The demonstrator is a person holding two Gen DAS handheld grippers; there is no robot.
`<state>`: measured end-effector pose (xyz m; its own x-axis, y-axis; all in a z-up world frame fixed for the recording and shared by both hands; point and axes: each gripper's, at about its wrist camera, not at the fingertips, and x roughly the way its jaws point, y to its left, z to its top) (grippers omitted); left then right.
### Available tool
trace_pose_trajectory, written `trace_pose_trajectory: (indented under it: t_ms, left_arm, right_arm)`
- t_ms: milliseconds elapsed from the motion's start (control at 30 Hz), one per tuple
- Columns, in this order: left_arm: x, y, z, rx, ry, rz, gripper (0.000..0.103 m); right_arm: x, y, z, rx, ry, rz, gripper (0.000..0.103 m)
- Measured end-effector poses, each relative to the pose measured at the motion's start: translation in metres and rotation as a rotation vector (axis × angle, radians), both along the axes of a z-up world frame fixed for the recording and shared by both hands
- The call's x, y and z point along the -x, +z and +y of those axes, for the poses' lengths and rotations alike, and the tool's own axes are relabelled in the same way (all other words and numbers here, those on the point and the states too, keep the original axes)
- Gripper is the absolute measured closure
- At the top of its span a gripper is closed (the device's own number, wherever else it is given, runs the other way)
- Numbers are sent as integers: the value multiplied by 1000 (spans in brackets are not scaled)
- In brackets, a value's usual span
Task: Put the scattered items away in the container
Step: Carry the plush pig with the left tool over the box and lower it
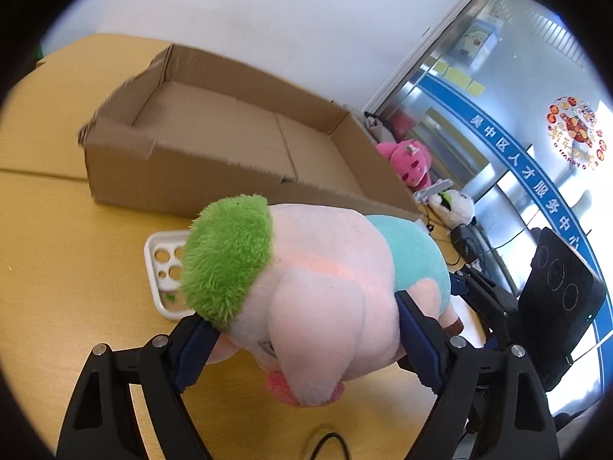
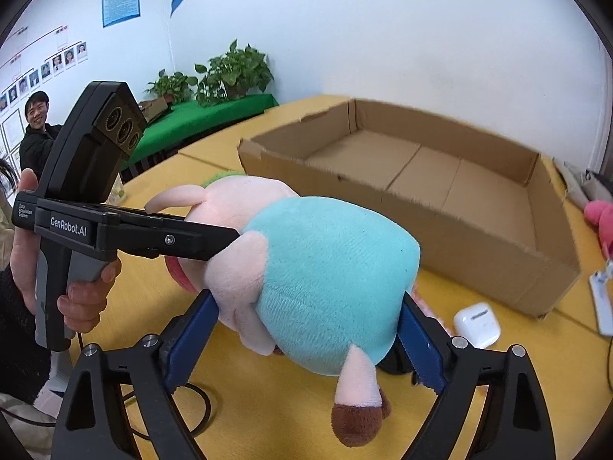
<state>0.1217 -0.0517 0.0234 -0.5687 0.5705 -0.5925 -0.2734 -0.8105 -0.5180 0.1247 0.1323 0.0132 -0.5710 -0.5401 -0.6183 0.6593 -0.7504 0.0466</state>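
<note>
- The plush pig (image 1: 318,287) is pink, with a shaggy green tuft on its head, a turquoise body and brown hooves.
- It hangs above the yellow table (image 1: 57,268), in front of the cardboard box (image 1: 214,145).
- The left gripper (image 1: 306,329) clamps its head; the right gripper (image 2: 306,329) clamps its turquoise body.
- The shallow box's visible floor lies bare.

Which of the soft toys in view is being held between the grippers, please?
The pig toy with green hair and a turquoise shirt: the left gripper clamps its head, the right gripper its body. The pink toy and white toy lie beyond the cardboard box.
</note>
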Motion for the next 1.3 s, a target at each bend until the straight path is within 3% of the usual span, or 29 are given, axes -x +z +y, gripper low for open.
trace_pose_trajectory:
  t_ms: [567, 1300]
  left_arm:
    - [38, 106, 13, 87, 12, 175, 17]
    - [101, 176, 5, 100, -2, 283, 17]
  right_arm:
    - [31, 91, -1, 89, 13, 149, 10]
    - [93, 165, -20, 81, -31, 260, 10]
